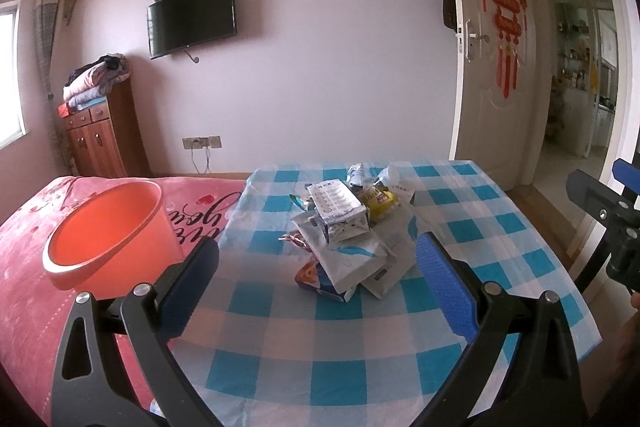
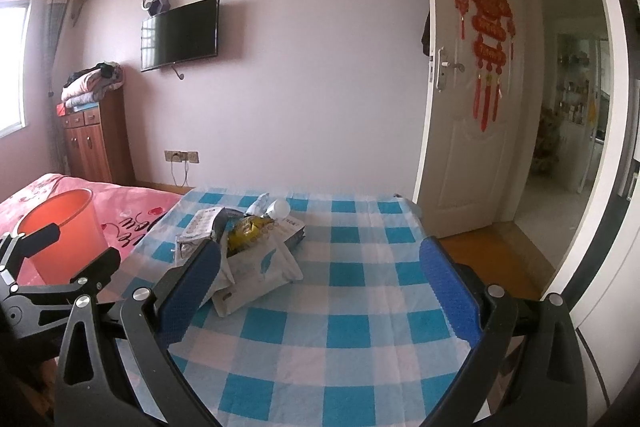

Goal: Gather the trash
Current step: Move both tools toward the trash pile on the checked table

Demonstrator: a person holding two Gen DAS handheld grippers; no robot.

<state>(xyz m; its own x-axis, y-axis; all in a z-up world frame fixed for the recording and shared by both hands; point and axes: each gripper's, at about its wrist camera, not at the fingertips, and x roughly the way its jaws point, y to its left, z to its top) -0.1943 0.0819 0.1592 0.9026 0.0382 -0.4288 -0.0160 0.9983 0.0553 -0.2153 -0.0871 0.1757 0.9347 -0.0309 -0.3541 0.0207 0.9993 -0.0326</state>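
Note:
A pile of trash lies mid-table on the blue-checked cloth (image 1: 344, 371). It holds a white carton (image 1: 340, 211), a yellow wrapper (image 1: 380, 201), white wipe packs (image 1: 352, 259) and an orange snack bag (image 1: 310, 273). My left gripper (image 1: 318, 245) is open and hovers just short of the pile, empty. An orange bin (image 1: 108, 227) stands on the pink bed to the left. In the right wrist view my right gripper (image 2: 320, 249) is open and empty, with the trash pile (image 2: 256, 247) by its left finger and the orange bin (image 2: 64, 223) far left.
The pink bed cover (image 1: 28, 267) meets the table's left side. A wooden cabinet (image 1: 100, 135) with folded blankets stands by the wall under a TV (image 1: 192, 17). An open white door (image 2: 468, 115) and doorway are at the right, past the table's edge.

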